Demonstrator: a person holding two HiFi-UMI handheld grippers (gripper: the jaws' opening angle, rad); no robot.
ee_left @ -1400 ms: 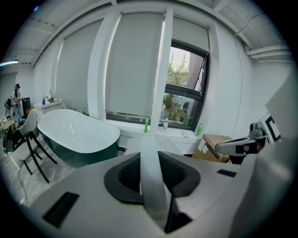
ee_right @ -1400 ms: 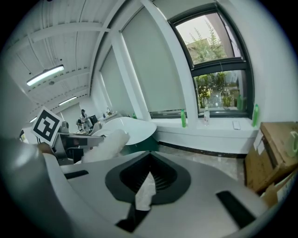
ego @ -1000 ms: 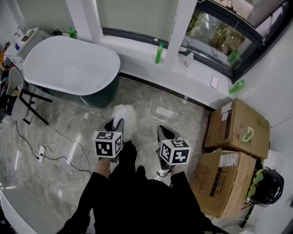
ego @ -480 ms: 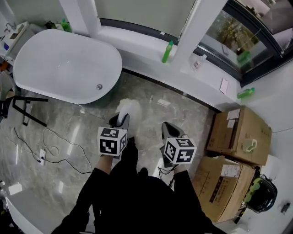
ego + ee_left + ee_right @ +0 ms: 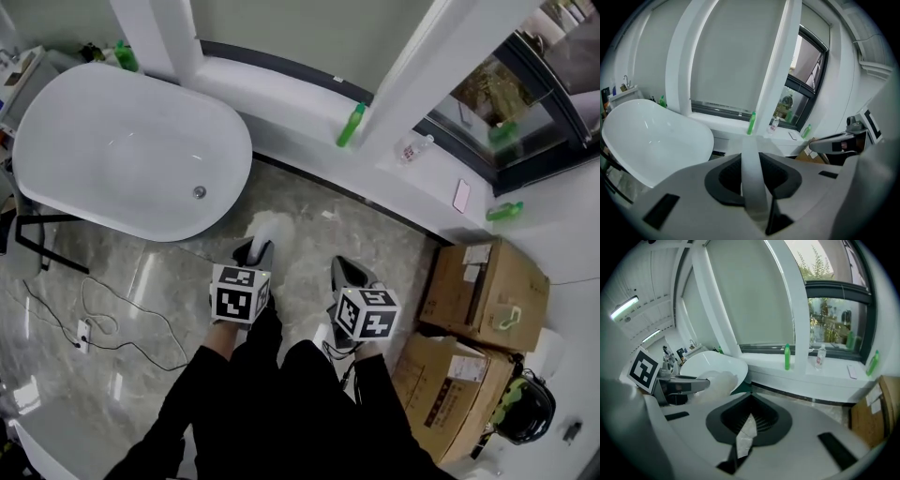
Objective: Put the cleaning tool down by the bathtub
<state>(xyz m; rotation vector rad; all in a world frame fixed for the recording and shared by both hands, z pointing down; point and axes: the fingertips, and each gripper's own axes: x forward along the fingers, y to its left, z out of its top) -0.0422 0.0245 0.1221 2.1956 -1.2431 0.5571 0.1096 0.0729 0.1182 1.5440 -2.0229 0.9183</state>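
Mostly illegible, white labels (image 5: 476, 255) on cardboard boxes (image 5: 502, 305), red print on bottle (image 5: 413, 149)

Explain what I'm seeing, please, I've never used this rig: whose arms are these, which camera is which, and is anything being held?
There is no robot. A person in dark sleeves holds a two-jaw gripper in each hand, and the marked cubes are part of those grippers. The head view comes from a camera on the person's head, looking down. The two gripper views look along each gripper's own jaws. The left gripper is closed on the flat handle of a fluffy white cleaning tool, over the grey marble floor beside the white bathtub. The right gripper has its jaws together and looks empty. A green bottle stands on the sill, and cardboard boxes sit to the right.
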